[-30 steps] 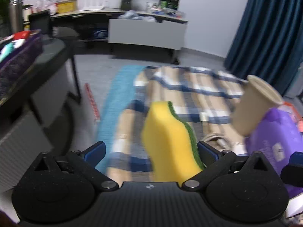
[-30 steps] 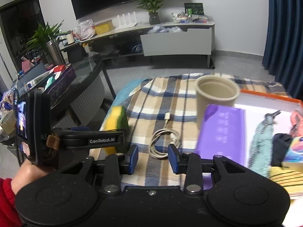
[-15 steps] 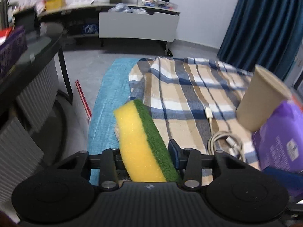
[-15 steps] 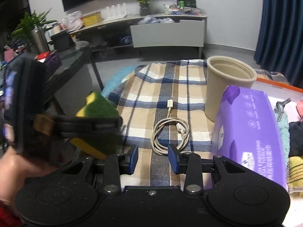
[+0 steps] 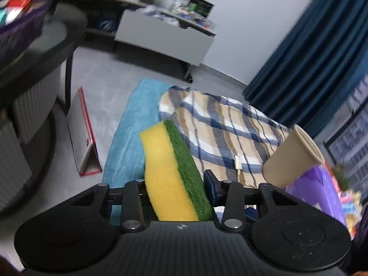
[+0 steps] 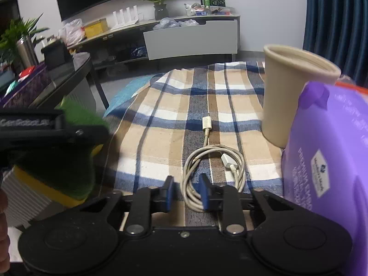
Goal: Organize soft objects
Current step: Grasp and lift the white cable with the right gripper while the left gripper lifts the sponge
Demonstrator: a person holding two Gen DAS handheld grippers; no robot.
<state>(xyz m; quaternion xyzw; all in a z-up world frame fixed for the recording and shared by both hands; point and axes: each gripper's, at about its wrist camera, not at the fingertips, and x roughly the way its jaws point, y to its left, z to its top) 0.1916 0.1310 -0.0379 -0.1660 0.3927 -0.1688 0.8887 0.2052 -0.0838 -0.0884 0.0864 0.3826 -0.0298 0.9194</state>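
Observation:
My left gripper (image 5: 176, 187) is shut on a yellow sponge with a green scrub side (image 5: 170, 170) and holds it up above the left edge of the plaid cloth (image 5: 220, 128). The sponge also shows, blurred, at the left of the right wrist view (image 6: 59, 161). My right gripper (image 6: 185, 193) has its jaws a narrow gap apart with nothing between them, just above a coiled white cable (image 6: 214, 168). A purple wipes pack (image 6: 326, 174) stands close on the right.
A beige cup (image 6: 292, 92) stands behind the wipes pack. A blue mat (image 5: 135, 133) lies under the cloth on the floor. A dark round table (image 6: 66, 80) stands at left, a red-edged calendar (image 5: 81, 133) on the floor, a TV cabinet (image 6: 191, 36) behind.
The left gripper closed on the sponge, lifted it and tilted upward. The right gripper moved forward and lower toward the cable; its jaws stayed the same.

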